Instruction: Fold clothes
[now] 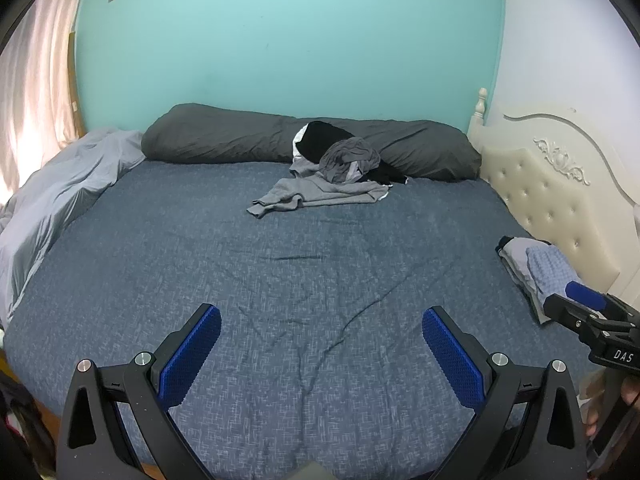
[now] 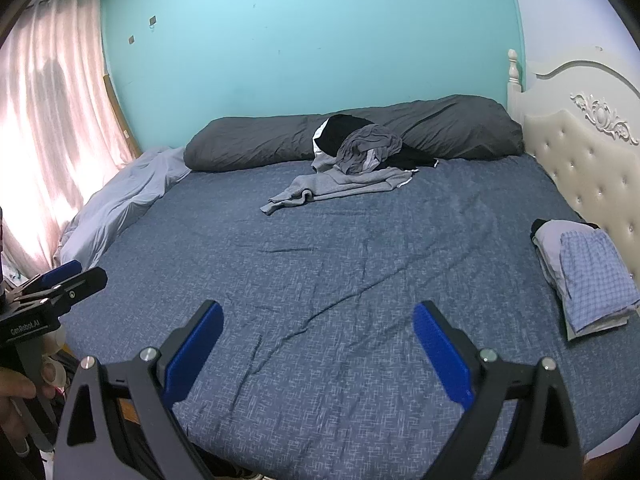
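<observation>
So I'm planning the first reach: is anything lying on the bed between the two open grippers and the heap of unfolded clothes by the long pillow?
Nothing visible: only bare blue sheet lies between the left gripper, the right gripper and the clothes heap. The folded stack sits off to the right by the headboard.

The black garment (image 1: 320,142) in the heap of unfolded clothes at twelve o'clock lies mostly under a crumpled grey one (image 1: 350,158), so its shape cannot be told. In the folded stack (image 2: 580,276) at three o'clock, the checked blue piece on top covers the layers beneath, which show only as thin edges. The right claw (image 1: 588,300) is cut by the left wrist view's edge at four o'clock. The pale grey duvet (image 1: 60,200) runs out of view at nine o'clock.
</observation>
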A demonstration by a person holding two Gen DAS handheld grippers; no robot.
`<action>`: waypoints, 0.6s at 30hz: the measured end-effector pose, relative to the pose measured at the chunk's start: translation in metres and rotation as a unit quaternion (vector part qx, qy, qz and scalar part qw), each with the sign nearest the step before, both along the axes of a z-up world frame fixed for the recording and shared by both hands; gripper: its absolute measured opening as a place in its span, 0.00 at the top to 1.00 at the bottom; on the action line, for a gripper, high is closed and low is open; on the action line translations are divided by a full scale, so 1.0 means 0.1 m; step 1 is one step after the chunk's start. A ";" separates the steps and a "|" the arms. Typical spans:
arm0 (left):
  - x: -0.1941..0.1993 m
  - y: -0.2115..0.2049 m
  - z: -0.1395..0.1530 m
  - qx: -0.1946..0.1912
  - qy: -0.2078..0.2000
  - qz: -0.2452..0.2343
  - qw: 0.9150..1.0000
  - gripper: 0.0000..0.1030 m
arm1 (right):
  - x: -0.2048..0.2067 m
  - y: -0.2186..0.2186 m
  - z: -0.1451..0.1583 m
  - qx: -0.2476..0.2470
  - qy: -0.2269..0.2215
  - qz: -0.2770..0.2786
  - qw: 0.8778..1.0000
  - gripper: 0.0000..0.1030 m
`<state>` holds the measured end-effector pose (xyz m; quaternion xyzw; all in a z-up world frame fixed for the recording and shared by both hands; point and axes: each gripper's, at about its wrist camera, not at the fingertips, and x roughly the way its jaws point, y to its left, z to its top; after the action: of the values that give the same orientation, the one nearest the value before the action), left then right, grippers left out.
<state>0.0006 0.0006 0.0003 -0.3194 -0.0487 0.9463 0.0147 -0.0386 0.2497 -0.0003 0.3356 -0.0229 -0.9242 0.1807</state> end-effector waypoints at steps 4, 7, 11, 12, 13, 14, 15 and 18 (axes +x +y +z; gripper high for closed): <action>0.05 0.04 -0.02 -0.004 0.004 -0.001 1.000 0.00 | 0.00 0.01 0.01 0.000 0.000 0.000 1.000 0.06; 0.04 0.13 -0.01 -0.008 0.001 0.000 1.000 0.00 | 0.01 0.01 0.01 -0.001 -0.001 -0.001 1.000 0.06; 0.03 0.13 -0.01 -0.001 -0.001 -0.001 1.000 0.00 | 0.01 0.02 0.02 -0.001 -0.001 -0.001 1.000 0.06; 0.03 0.12 -0.01 0.002 -0.001 -0.001 1.000 0.00 | 0.01 0.03 0.02 -0.002 -0.002 -0.002 1.000 0.06; 0.03 0.11 0.00 0.003 -0.002 -0.001 1.000 0.00 | 0.00 0.02 0.02 -0.002 -0.002 -0.002 1.000 0.06; 0.03 0.10 0.01 0.004 -0.002 -0.001 1.000 0.00 | -0.01 0.02 0.02 -0.002 -0.002 -0.001 1.000 0.06; 0.03 0.09 0.01 0.004 -0.002 -0.002 1.000 0.00 | -0.01 0.02 0.02 -0.002 -0.003 -0.001 1.000 0.06; 0.03 0.10 0.00 0.005 0.000 -0.003 1.000 0.00 | -0.01 0.02 0.03 -0.002 -0.002 -0.001 1.000 0.06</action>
<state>0.0040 0.0104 0.0003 -0.3197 -0.0521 0.9459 0.0189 -0.0392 0.2518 0.0026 0.3372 -0.0252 -0.9237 0.1799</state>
